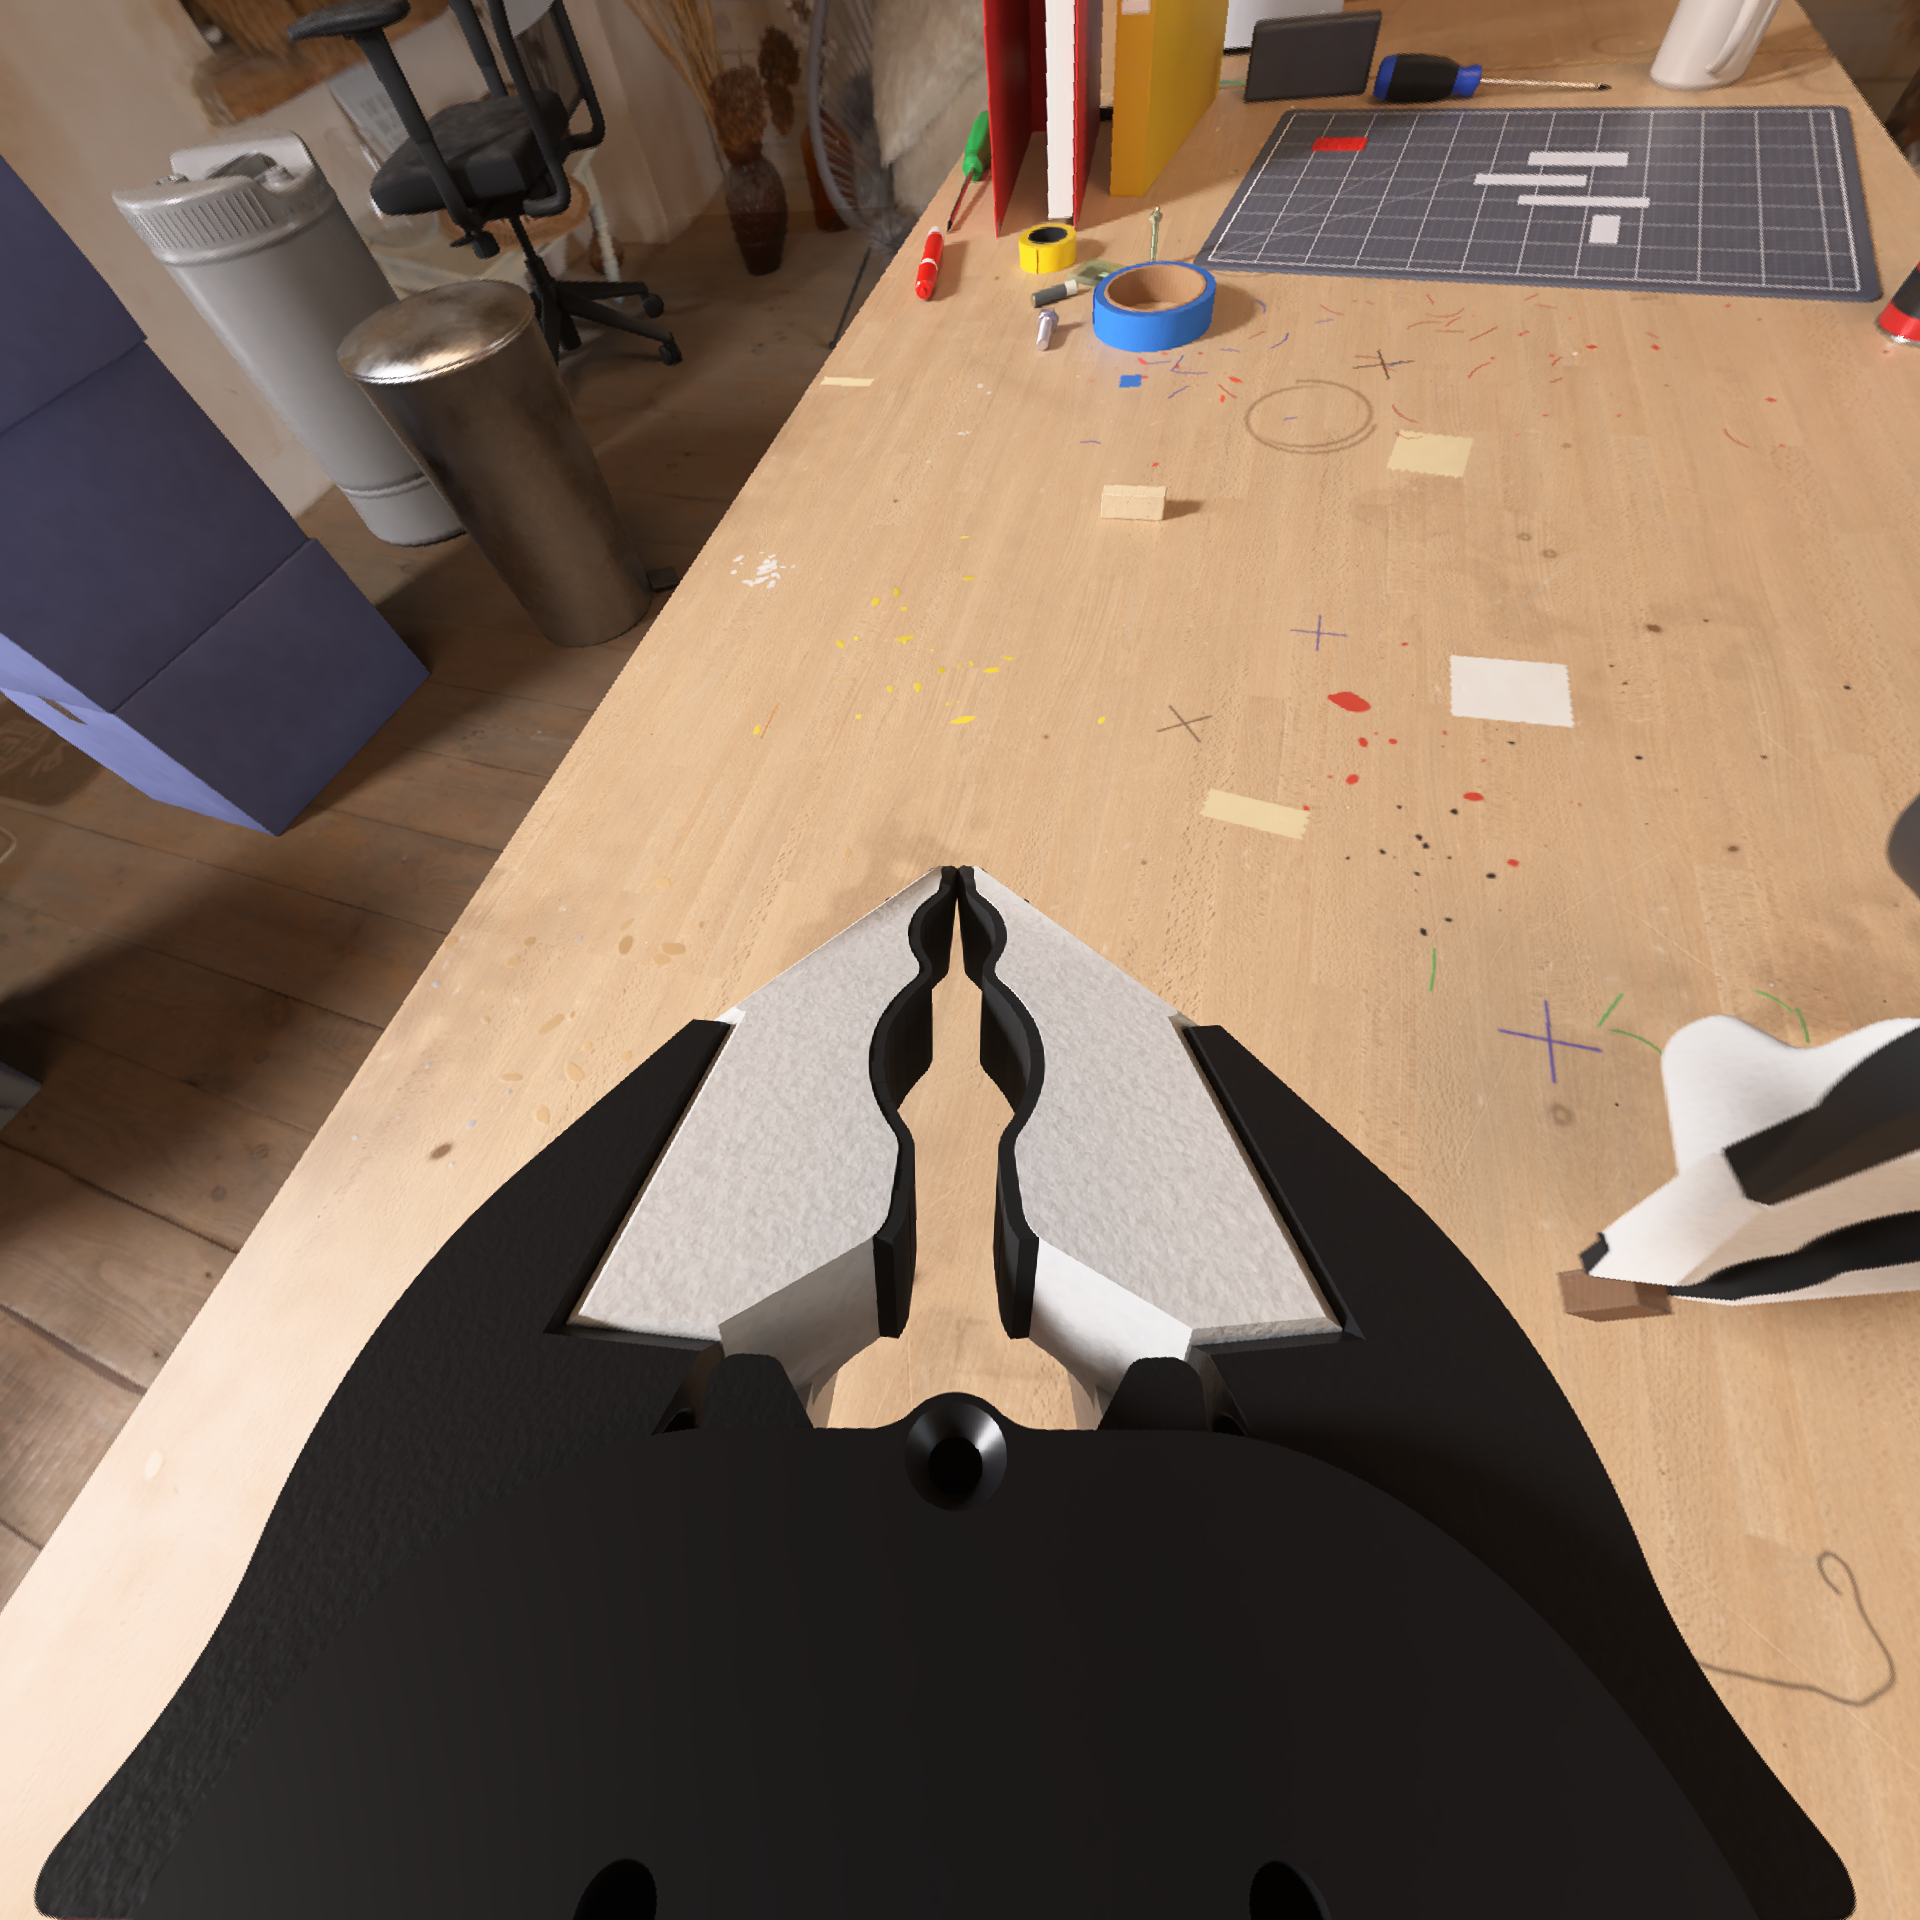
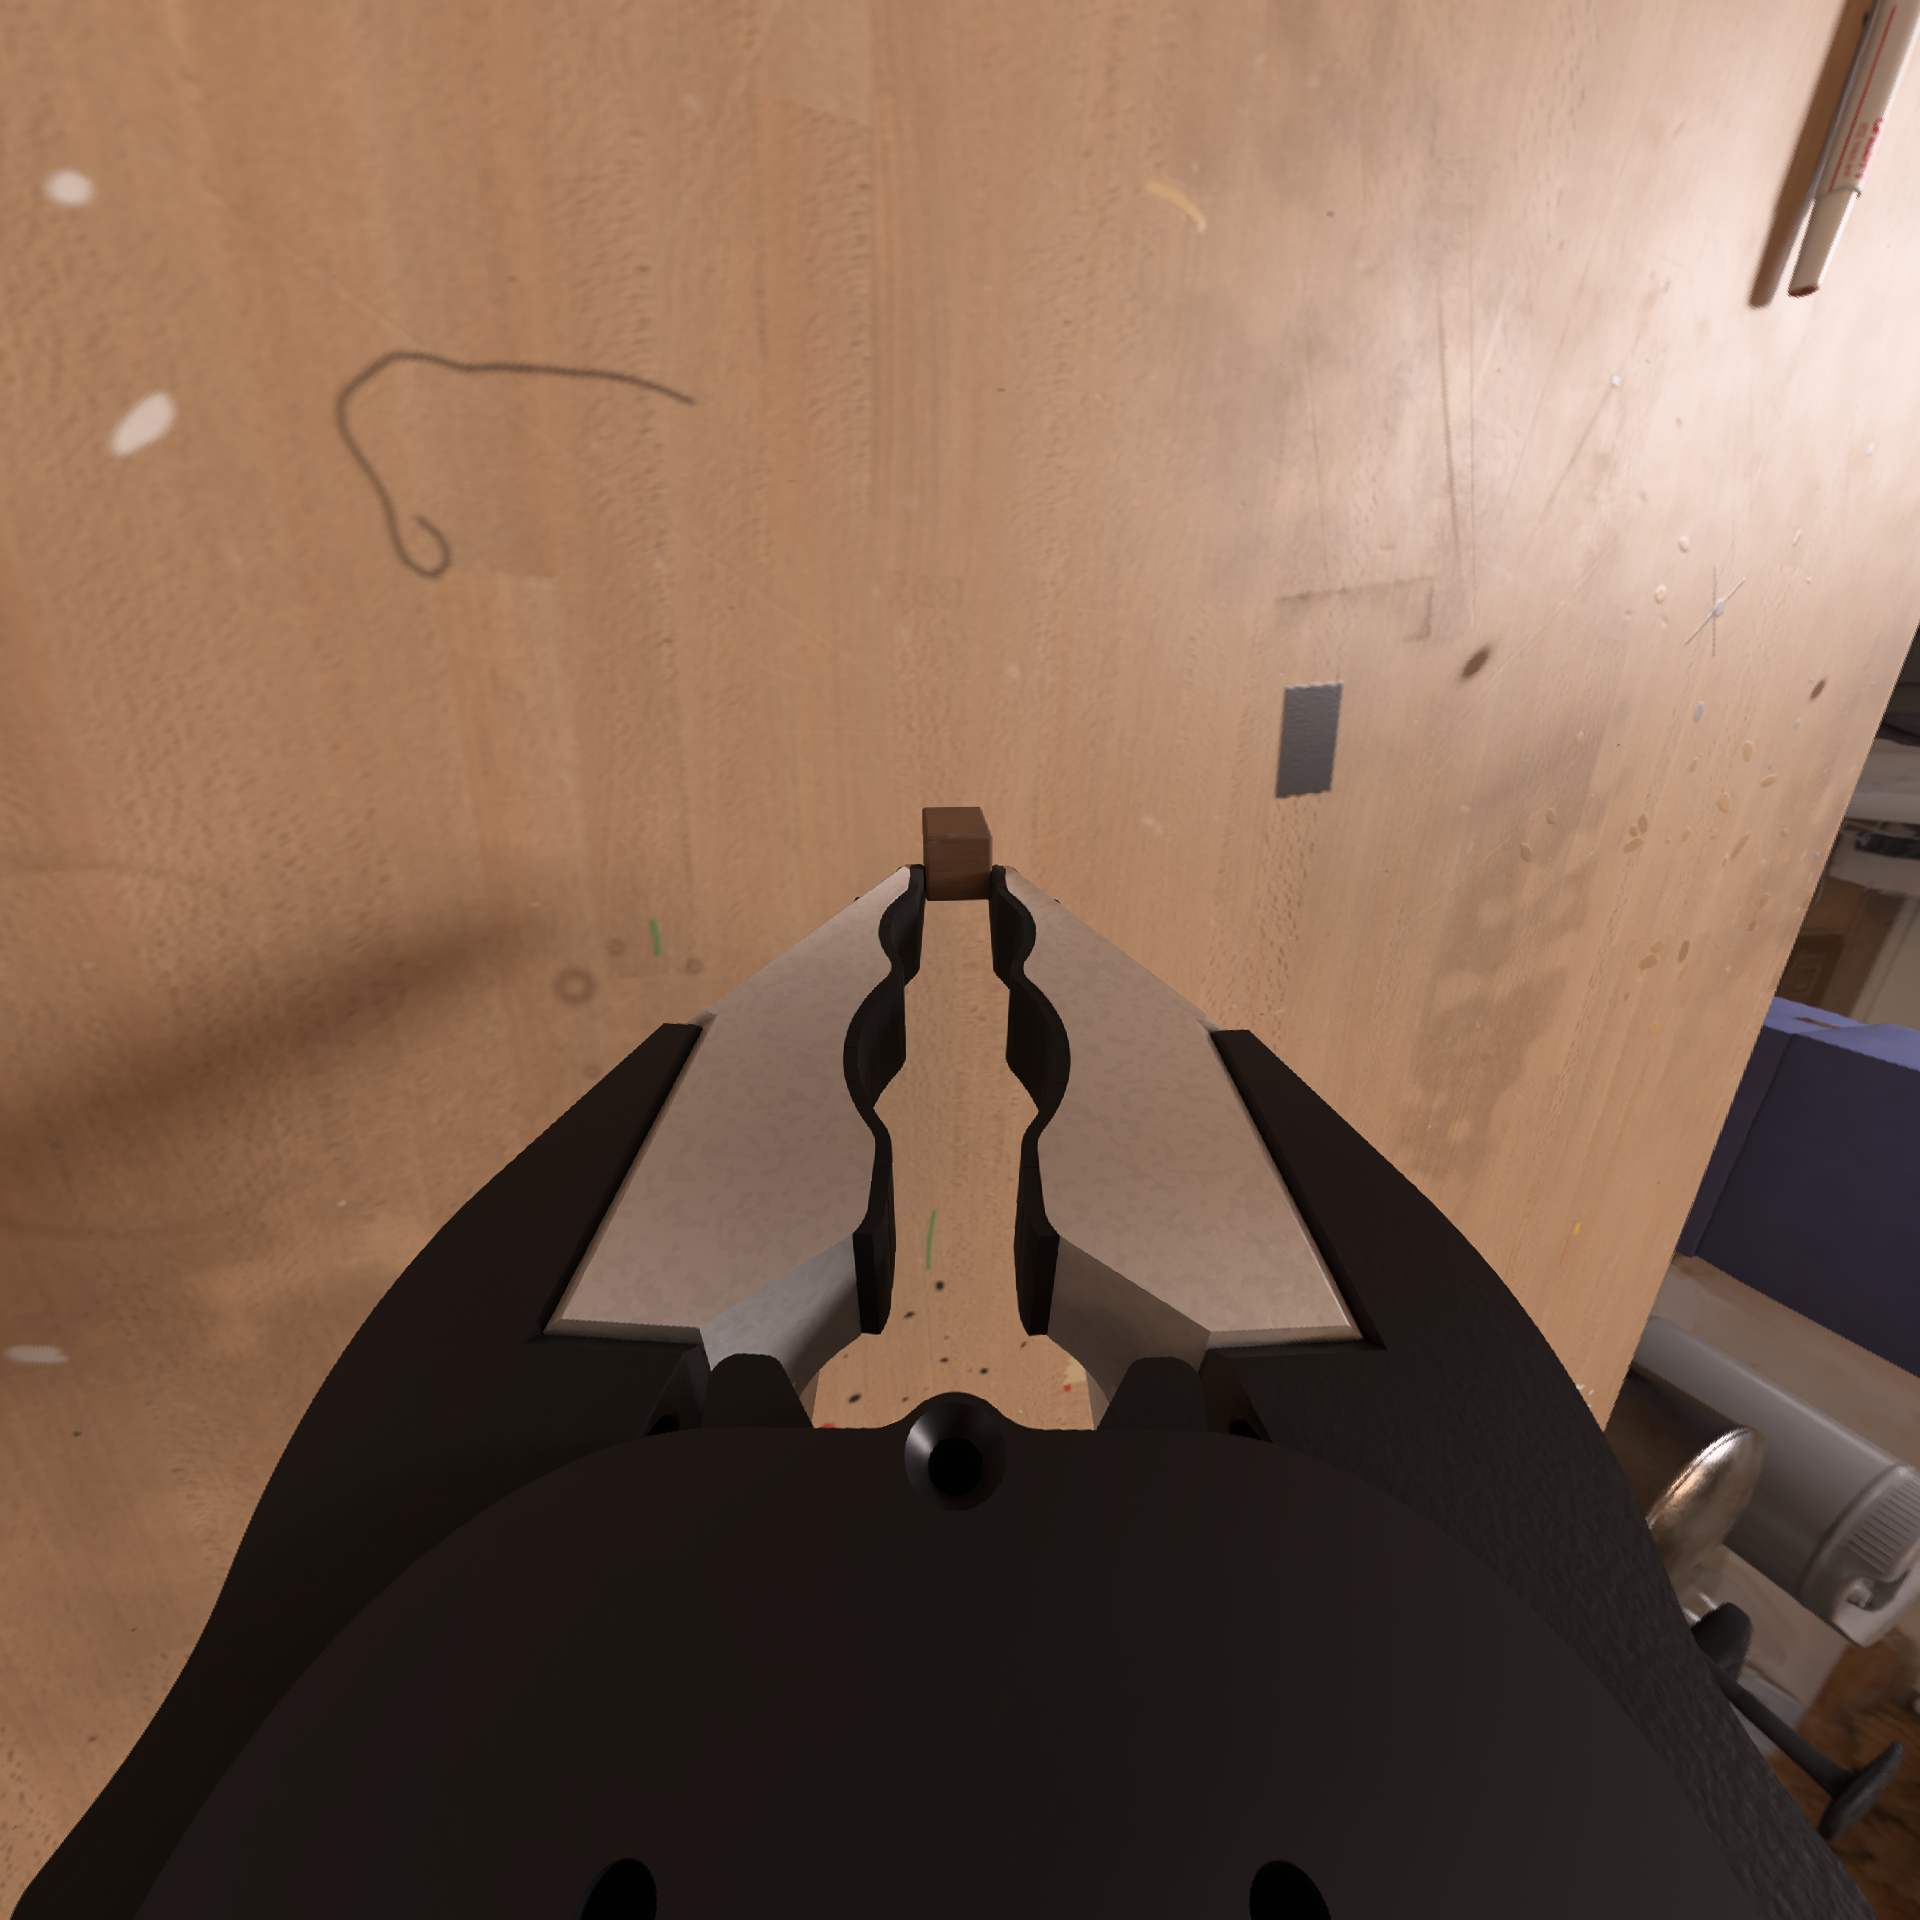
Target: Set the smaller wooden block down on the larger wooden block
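Observation:
The smaller wooden block (image 2: 956, 854) is dark brown and sits pinched between the tips of my right gripper (image 2: 956, 883), which is shut on it over the bare wooden table. In the left wrist view the same block (image 1: 1605, 1297) shows at the tip of the right gripper (image 1: 1621, 1273) low at the right, close to the tabletop. The larger, pale wooden block (image 1: 1132, 502) lies on the table farther off, up the middle. My left gripper (image 1: 956, 878) is shut and empty, above the table near its left edge.
A blue tape roll (image 1: 1153, 304), a yellow tape roll (image 1: 1046, 247), a red marker (image 1: 928, 265), upright folders (image 1: 1039, 104) and a grey cutting mat (image 1: 1538, 197) are at the far end. A pen (image 2: 1829, 156) lies far right. The table edge (image 1: 665, 623) runs along the left.

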You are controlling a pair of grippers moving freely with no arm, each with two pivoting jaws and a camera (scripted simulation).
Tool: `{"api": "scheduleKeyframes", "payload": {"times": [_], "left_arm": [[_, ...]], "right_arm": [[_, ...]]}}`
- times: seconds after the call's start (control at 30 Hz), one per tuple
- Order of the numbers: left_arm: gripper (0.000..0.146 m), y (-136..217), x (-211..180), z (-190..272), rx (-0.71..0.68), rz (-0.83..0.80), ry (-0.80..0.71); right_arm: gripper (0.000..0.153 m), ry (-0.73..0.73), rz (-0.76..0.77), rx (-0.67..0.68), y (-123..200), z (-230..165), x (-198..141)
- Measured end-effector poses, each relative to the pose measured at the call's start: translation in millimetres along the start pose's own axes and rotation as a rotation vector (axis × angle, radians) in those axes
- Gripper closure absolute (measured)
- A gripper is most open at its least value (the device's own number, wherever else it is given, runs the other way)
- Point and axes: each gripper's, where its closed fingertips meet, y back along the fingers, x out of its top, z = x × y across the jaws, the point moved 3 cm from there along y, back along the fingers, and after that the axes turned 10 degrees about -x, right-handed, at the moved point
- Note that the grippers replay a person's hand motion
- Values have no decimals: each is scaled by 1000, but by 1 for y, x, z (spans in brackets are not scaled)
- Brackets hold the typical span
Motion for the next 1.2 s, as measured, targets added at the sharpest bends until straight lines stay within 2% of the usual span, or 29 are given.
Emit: {"api": "scheduleKeyframes", "payload": {"times": [0.13, 0.33, 0.43, 0.57, 0.83, 1.2], "left_arm": [[146, 0, 0, 1, -12, 5, 0], [146, 2, -1, 7, -47, 11, -9], [146, 1, 0, 7, -49, 16, -4], [146, 1, 0, 7, -45, 15, -3], [146, 1, 0, 6, -65, 31, 13], [146, 0, 0, 5, -64, 31, 15]], "right_arm": [[141, 22, -12, -54, 7, -15, -4], [141, 21, -6, -59, 9, -22, -6], [141, 4, -2, -34, 9, -18, -1], [141, -93, 34, 36, 15, -16, 15], [141, -124, 39, 181, 24, -31, 17], [141, -212, 70, 135, 61, -40, -6]]}}
